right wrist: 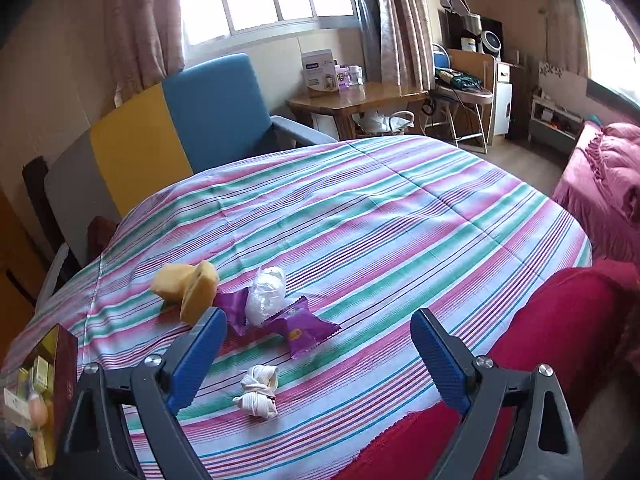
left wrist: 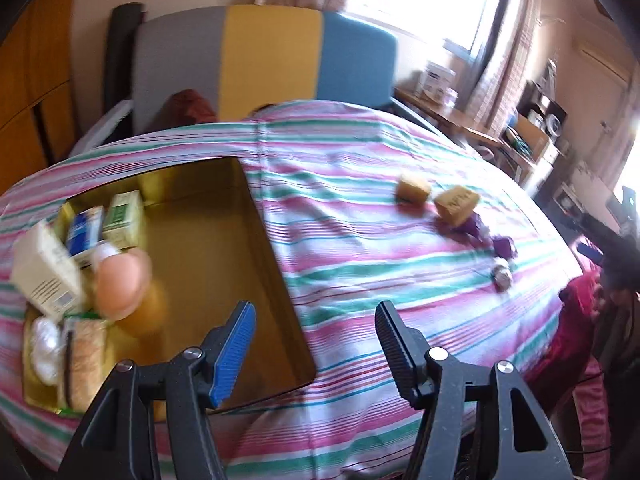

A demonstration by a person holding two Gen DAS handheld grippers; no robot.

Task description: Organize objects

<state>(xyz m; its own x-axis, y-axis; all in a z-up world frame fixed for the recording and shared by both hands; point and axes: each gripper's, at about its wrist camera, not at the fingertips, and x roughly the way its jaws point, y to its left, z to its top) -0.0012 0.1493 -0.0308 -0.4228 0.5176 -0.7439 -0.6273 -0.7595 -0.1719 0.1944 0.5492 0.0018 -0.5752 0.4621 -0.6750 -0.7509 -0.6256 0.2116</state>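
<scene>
Cardboard box (left wrist: 224,240), gold inside and rectangular, lies open at the left of the striped desk (left wrist: 360,184), its near half bare. Its left end is packed with small cartons (left wrist: 124,216), a cream carton (left wrist: 44,276), a peach rounded cap (left wrist: 120,284) blurred by motion, and a crinkled white bag (left wrist: 44,344). The left gripper (left wrist: 316,344) hangs above the box's right wall, its ribbed fingers (left wrist: 236,344) parted with nothing between them. Further right on the soft pink, green and white cloth lie two yellow sponges (right wrist: 188,292), spongy and blocky, touching each other. Just beside them sit a glossy purple wrapper (right wrist: 304,328) and a white knotted plastic bag (right wrist: 266,294) resting on it. Nearer, a bundle of white cloth (right wrist: 258,390) lies alone. The right gripper (right wrist: 320,356) hovers over this group, its blue fingers (right wrist: 196,360) spread wide and empty.
</scene>
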